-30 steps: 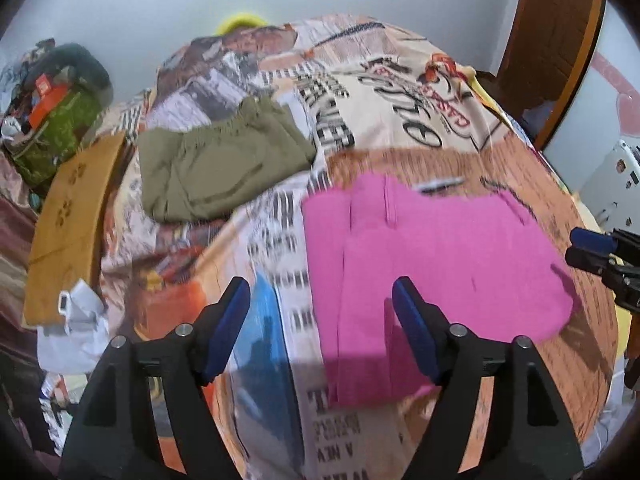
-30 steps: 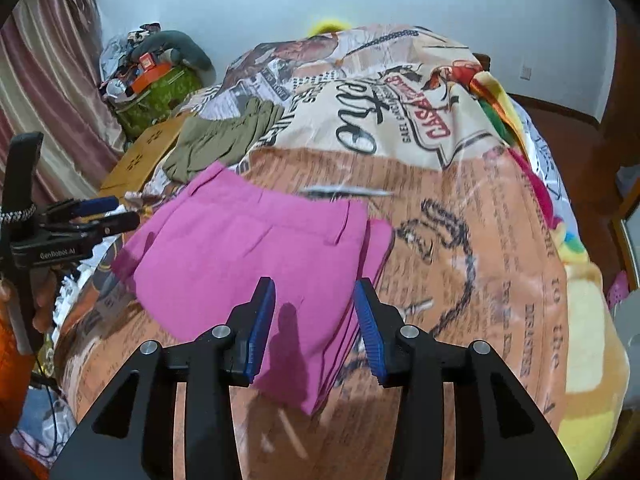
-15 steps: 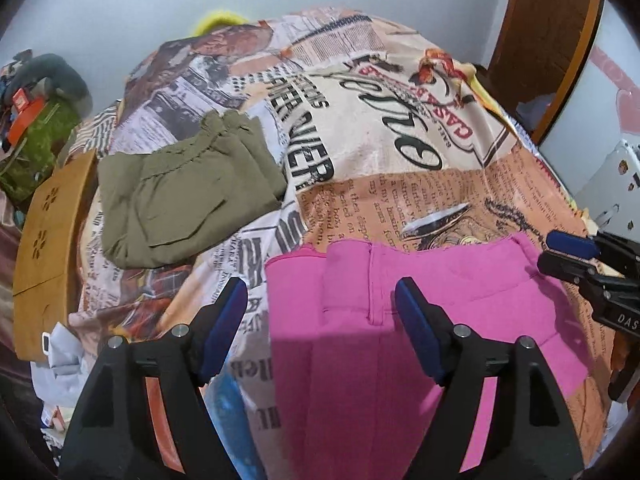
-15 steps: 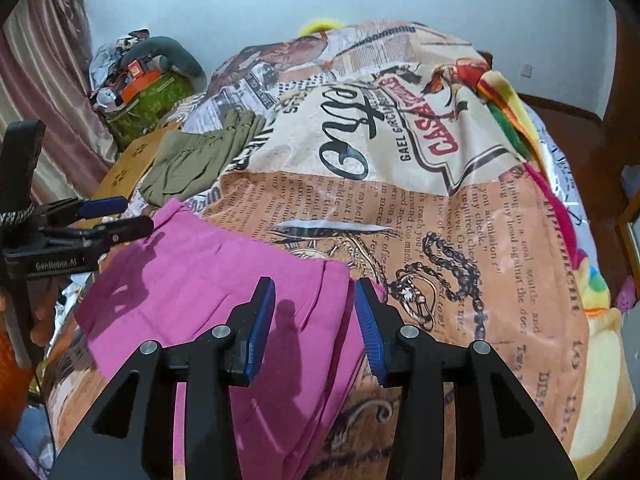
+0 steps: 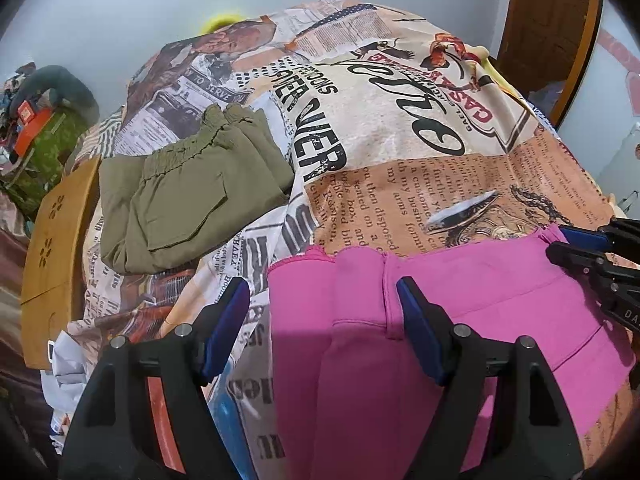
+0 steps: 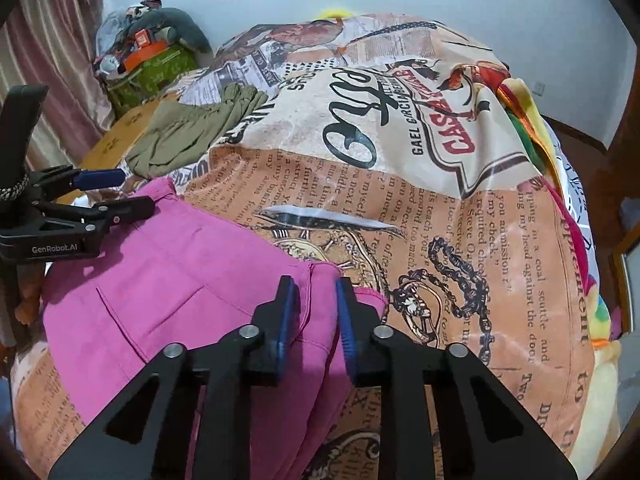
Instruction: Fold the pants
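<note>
Right wrist view: your right gripper point(image 6: 316, 312) has just been closing on the pink pants point(image 6: 160, 280), fold edge between its fingers.
Not clearly pinching yet, so the grab's starting. Left wrist view adds what that one hides: your left gripper point(image 5: 322, 324) is spread wide over the pants' 9 o'clock end; olive pants point(image 5: 188, 196) sit at 10 o'clock on the bedspread point(image 5: 400, 128).

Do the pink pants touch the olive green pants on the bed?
Apart. In the left wrist view, a strip of the printed bedspread shows between the pink pants and the olive green pants.
</note>
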Action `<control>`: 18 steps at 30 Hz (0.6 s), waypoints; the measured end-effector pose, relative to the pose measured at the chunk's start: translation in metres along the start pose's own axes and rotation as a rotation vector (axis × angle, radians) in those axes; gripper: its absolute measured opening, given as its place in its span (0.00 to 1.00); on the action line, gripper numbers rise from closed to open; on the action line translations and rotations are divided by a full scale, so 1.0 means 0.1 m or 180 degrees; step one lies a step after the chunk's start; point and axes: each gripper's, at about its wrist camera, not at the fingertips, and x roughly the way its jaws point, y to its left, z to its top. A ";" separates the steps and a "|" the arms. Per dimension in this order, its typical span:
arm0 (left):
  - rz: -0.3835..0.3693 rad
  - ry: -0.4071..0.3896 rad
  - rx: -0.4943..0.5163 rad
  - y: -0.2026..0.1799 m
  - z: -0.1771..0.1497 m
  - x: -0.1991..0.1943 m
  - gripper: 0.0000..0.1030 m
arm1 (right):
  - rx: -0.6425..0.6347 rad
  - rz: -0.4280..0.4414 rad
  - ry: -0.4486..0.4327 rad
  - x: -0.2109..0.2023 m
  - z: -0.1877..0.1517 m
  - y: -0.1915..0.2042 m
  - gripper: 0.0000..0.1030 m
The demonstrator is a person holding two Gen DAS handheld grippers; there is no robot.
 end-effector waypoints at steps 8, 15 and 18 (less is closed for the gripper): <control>-0.0010 0.0080 -0.0094 0.03 0.02 0.04 0.74 | 0.0011 -0.0063 0.0055 0.01 0.01 0.01 0.16; 0.0091 -0.0039 0.0032 -0.04 0.02 -0.27 0.76 | 0.0102 -0.0070 0.0022 -0.22 0.03 0.03 0.29; 0.0090 -0.0156 0.0026 -0.02 0.00 -0.44 0.83 | 0.0097 -0.0069 -0.0080 -0.36 0.02 0.07 0.38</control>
